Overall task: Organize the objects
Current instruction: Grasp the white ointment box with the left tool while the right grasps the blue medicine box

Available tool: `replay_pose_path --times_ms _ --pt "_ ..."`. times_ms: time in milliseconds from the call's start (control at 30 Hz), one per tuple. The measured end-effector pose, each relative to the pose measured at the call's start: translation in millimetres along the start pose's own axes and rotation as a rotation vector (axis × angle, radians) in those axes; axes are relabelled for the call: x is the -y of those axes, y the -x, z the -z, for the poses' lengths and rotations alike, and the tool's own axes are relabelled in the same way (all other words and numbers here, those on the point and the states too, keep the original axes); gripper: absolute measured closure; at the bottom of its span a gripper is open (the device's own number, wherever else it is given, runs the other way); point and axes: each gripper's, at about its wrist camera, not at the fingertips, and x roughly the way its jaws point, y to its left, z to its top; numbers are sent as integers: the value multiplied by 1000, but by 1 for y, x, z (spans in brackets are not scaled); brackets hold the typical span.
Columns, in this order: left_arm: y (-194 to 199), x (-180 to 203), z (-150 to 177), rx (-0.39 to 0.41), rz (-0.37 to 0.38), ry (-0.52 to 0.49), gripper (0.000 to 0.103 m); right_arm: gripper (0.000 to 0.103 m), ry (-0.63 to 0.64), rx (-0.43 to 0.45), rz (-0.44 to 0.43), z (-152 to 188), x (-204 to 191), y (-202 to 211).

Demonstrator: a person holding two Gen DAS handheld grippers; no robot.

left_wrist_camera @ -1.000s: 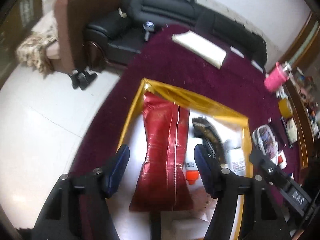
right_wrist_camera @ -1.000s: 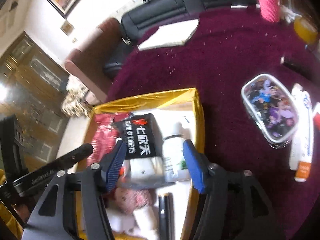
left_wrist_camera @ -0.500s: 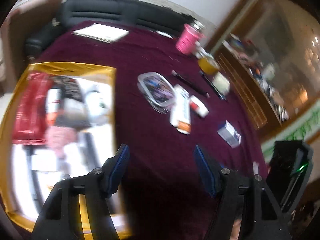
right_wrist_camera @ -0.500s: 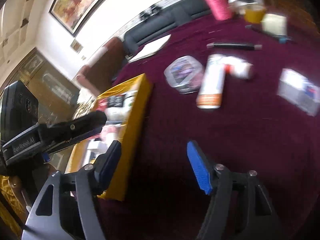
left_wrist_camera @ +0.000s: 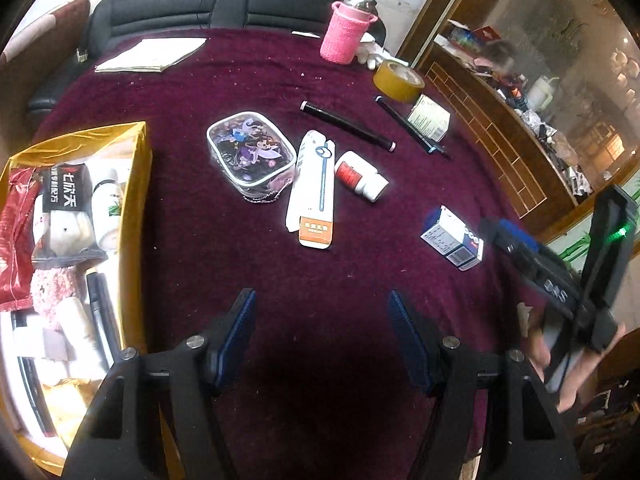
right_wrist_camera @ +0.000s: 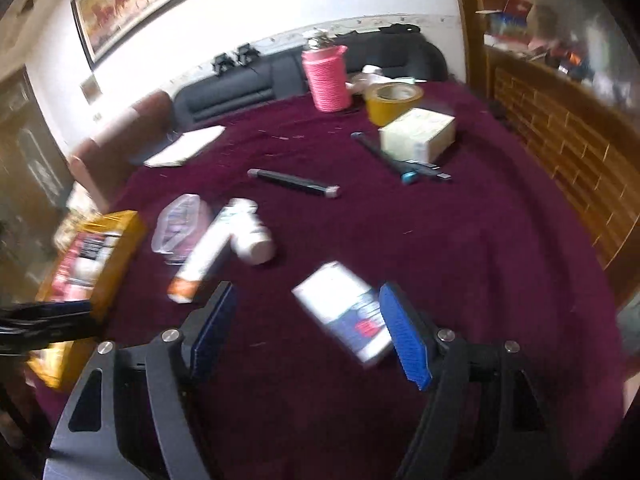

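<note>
left gripper [left_wrist_camera: 320,344]: jaws wide apart, nothing between them, bare maroon tablecloth [left_wrist_camera: 280,280] below.
right gripper [right_wrist_camera: 306,332]: jaws opening; small blue-white box [right_wrist_camera: 344,312] sits between the pads, near the right one; no pad contact visible, view blurred.
step: judged as reach for the next loose item, that box.
next move: centre the jaws on the box, close across its short side, carry to the gold box [left_wrist_camera: 138,208] at left edge of the left wrist view.
box axis: long axis runs diagonal, upper left to lower right in the right wrist view; lies flat.
mid: long white-orange carton [left_wrist_camera: 314,192], white pill bottle [left_wrist_camera: 360,178], clear pouch [left_wrist_camera: 250,154].
far: black pens, yellow tape roll [left_wrist_camera: 398,80], pink sleeved bottle [left_wrist_camera: 346,32].
</note>
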Motion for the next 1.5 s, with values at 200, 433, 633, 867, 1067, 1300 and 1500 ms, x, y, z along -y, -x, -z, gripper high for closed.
replay_pose_path --times_ms 200,433,633,867,1067,1300,1500 --pt "-22 7 -11 -36 -13 -15 42 30 79 -59 16 0 14 -23" --pt "-50 10 -29 -56 -33 -31 42 46 72 -115 16 14 12 -35" --pt "-72 13 -46 -50 -54 -52 42 71 5 -143 -33 28 1 -19" --pt "-110 14 -63 -72 -112 -90 42 71 -154 -147 -101 49 -12 -6" --pt "-120 10 -68 -53 -184 -96 65 71 -222 -129 -131 60 -22 -1" --pt "-100 -3 -47 -89 -118 -83 78 71 -240 -133 -146 63 -32 0" --pt "-61 -7 17 -102 -103 -53 78 71 -273 -158 -212 79 -45 8"
